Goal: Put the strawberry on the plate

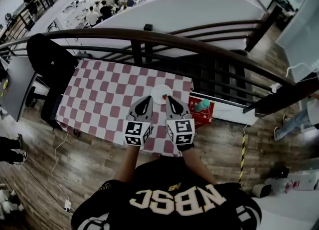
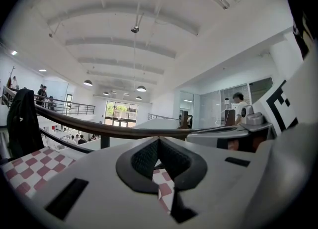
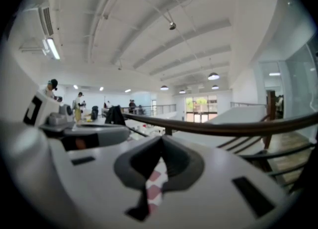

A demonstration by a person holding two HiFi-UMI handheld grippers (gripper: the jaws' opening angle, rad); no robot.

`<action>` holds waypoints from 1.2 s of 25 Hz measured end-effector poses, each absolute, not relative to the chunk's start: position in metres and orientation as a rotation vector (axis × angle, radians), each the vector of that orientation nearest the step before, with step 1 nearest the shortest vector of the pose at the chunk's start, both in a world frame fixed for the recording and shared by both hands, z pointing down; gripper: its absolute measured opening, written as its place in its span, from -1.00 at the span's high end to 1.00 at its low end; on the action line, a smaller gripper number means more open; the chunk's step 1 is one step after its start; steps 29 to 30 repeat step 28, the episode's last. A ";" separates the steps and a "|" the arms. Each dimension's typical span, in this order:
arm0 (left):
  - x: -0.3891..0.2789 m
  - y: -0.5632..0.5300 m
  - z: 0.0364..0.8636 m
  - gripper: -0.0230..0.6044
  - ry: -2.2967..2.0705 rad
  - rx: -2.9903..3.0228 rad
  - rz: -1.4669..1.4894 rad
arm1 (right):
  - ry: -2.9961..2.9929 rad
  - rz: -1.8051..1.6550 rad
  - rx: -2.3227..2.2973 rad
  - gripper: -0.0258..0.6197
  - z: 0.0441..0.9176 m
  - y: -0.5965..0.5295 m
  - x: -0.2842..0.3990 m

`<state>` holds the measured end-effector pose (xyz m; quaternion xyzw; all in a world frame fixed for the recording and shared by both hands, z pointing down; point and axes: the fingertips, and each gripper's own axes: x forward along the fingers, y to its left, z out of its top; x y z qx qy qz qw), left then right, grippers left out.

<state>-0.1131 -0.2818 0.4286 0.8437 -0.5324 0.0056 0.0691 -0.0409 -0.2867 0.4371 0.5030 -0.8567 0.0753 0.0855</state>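
While both grippers are held side by side over the near part of the table (image 1: 99, 99), neither carries anything. The left gripper (image 1: 148, 99) has its jaws brought together: in the left gripper view (image 2: 159, 140) the dark pads (image 2: 141, 159) meet at their tips. Only a thin slot lower down stays between them, and through it the red and white checked cloth (image 1: 114, 87) shows. Nothing sits in that slot.

The right gripper (image 1: 169, 99) is closed in the same way. In the right gripper view (image 3: 161, 142) its jaws meet at the tip, and just a sliver of the checked cloth is seen below, with no object between them.

From the head view both grippers point away from the person toward a white plate (image 1: 158, 92) on the far right part of the cloth. The right gripper's tips lie at the plate's near rim, but whether they touch it cannot be told. A small red spot, which looks like the strawberry (image 1: 165, 97), lies on the plate near that rim, just beyond the right gripper's tips; it is too small to make out further.

A red box (image 1: 207, 115) stands at the table's right edge, well clear of both grippers.
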 end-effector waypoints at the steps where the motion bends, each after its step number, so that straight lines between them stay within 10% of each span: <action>1: -0.111 -0.283 0.427 0.90 -1.601 2.545 0.017 | -2.555 0.216 1.506 0.86 0.435 -0.287 -0.041; 30: -0.076 -0.287 0.415 0.90 -1.506 2.689 0.043 | -2.469 0.201 1.691 0.86 0.434 -0.298 0.005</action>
